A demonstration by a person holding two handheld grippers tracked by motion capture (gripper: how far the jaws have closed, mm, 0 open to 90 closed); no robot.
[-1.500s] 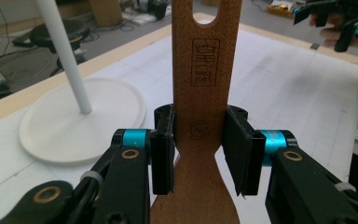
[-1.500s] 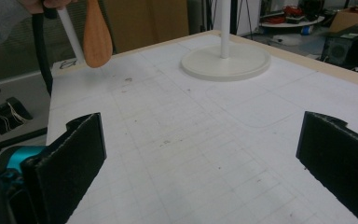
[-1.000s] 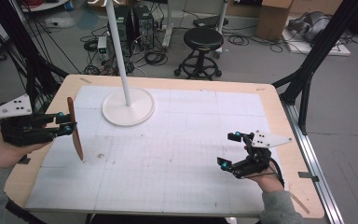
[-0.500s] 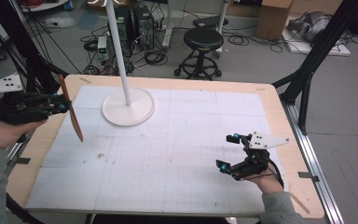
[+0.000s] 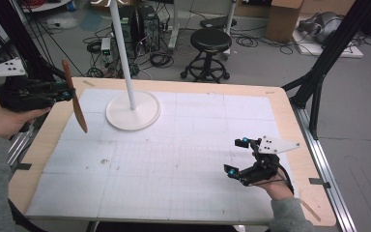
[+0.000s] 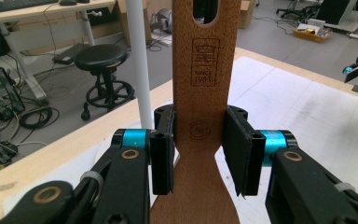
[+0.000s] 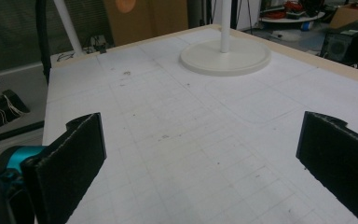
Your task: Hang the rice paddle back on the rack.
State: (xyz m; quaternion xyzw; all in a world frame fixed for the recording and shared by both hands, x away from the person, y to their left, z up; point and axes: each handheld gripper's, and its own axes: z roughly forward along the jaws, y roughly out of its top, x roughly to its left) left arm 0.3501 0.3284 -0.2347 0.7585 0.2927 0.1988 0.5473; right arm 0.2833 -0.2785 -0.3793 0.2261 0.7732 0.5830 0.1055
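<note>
Beside spatula [image 5: 75,99]: white stand [image 5: 133,108].

wooden spatula [image 5: 75,99], near-upright, above table's left edge

The left gripper [image 6: 198,154] clamps both black pads on the narrow neck of an upright wooden spatula [image 6: 199,70]. Behind it stand a white pole [image 6: 140,60] and, farther left, a black stool [image 6: 103,60].

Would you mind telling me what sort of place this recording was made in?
Most likely a robotics lab or workshop: black rig struts frame the table, loose cables cover the floor, and a work stool stands beside computer towers.
</note>
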